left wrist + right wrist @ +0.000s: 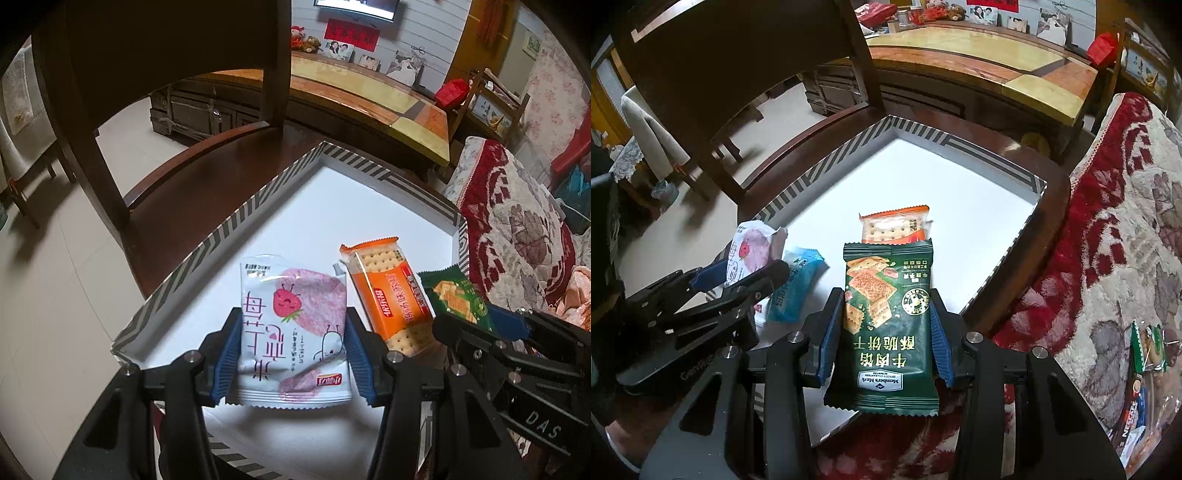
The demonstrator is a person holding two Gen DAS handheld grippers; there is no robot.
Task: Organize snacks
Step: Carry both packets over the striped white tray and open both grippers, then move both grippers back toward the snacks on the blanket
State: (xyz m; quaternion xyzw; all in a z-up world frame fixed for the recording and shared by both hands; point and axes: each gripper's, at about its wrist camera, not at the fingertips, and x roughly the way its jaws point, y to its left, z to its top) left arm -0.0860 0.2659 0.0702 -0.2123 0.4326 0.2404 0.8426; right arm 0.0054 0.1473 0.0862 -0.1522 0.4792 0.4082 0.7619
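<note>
My left gripper (291, 350) is shut on a white and pink strawberry snack packet (293, 328) and holds it above the near part of a striped-rim white box (221, 229). My right gripper (884, 332) is shut on a green cracker packet (888, 325) above the box's near edge (997, 266). An orange cracker packet (388, 295) lies on the box floor; it also shows in the right wrist view (894, 225). A blue packet (798, 288) lies in the box near the left gripper (731, 280). The right gripper (491, 325) shows in the left wrist view with the green packet (458, 299).
The box rests on a dark wooden chair seat (192, 184) with its backrest (166, 55) behind. A red and cream blanket (1108, 240) lies to the right, with more snack packets (1148, 350) on it. A wooden cabinet (369, 96) stands beyond.
</note>
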